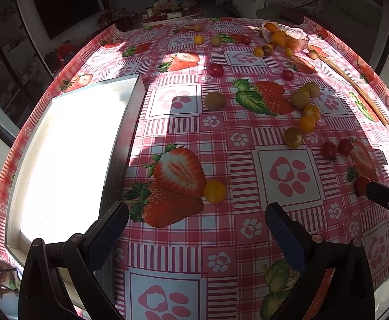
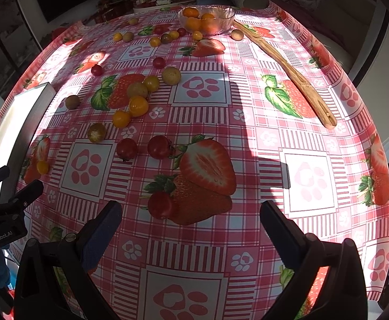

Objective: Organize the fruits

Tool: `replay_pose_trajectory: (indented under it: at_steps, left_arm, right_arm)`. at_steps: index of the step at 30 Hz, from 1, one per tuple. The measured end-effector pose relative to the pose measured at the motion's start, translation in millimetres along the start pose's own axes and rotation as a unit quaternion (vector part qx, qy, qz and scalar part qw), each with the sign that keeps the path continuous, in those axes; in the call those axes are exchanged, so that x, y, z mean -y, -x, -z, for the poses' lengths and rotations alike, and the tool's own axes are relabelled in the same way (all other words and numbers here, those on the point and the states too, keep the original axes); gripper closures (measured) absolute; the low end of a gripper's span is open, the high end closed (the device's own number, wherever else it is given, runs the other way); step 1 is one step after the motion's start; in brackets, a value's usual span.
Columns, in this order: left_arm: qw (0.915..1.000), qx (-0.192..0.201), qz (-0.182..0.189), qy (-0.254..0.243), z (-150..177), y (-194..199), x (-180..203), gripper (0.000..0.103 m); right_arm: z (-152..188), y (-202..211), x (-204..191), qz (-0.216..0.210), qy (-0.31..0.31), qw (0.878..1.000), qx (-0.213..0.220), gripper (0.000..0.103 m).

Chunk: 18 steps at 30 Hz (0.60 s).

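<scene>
Left gripper (image 1: 197, 221): jaws wide apart, nothing between them, held above the tablecloth (image 1: 247, 253). Right gripper (image 2: 191, 218): likewise spread and empty.

Nearest fruit, right wrist view: a red cherry tomato (image 2: 162, 204) at 11 o'clock from the gripper midpoint, just ahead of the fingers. In the left wrist view a yellow tomato (image 1: 214, 191) sits at 1 o'clock, near the printed strawberry.

Judgement: the step in hand is the first pick. Centre the jaws so the fruit lies between both pads, descend until the tips nearly touch the cloth, then close gently; the skin is smooth and the fruit should roll if nudged from one side.

Farther, 11 o'clock in the right view: two more red tomatoes (image 2: 127, 148), then a loose cluster of yellow and green fruit (image 2: 137, 98). White tray (image 1: 69, 160) fills 9–11 o'clock in the left view, overexposed; contents cannot be told.

Far end, 12 o'clock: glass bowl (image 2: 207, 21) holding orange fruit.

Fruits are near-round, no useful long axis. The wooden stick (image 2: 287, 72) runs 1 to 12 o'clock.
</scene>
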State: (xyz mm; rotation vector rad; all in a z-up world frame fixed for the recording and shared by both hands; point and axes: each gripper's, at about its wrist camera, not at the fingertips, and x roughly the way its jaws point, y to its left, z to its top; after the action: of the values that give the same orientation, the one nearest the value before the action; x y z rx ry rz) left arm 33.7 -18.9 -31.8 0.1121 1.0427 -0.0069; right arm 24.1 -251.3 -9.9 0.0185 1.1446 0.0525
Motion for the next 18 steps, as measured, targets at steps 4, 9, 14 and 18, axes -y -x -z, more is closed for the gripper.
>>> replay_pose_trajectory:
  at_steps: [4, 9, 14, 18]
  left_arm:
    - [1.0, 0.003, 0.004, 0.0, -1.4, -1.6, -1.0, 0.0]
    - [0.9999, 0.012, 0.002, -0.009, -4.0, -4.6, 2.2, 0.0]
    - [0.9996, 0.018, -0.001, -0.021, -6.5, -9.6, 7.5, 0.0]
    - [0.9996, 0.016, 0.002, -0.022, -7.8, -14.8, 9.5, 0.0]
  right_arm:
    - [-0.5, 0.7, 4.8, -0.004, -0.004, 1.0, 0.004, 0.0]
    - [-1.5, -1.5, 4.5, -0.011, 0.003, 1.0, 0.008, 0.0]
    - [-6.3, -8.2, -1.2, -0.021, 0.014, 1.0, 0.009, 0.002]
    - [-12.5, -15.4, -8.1, -0.025, 0.028, 0.999, 0.01, 0.012]
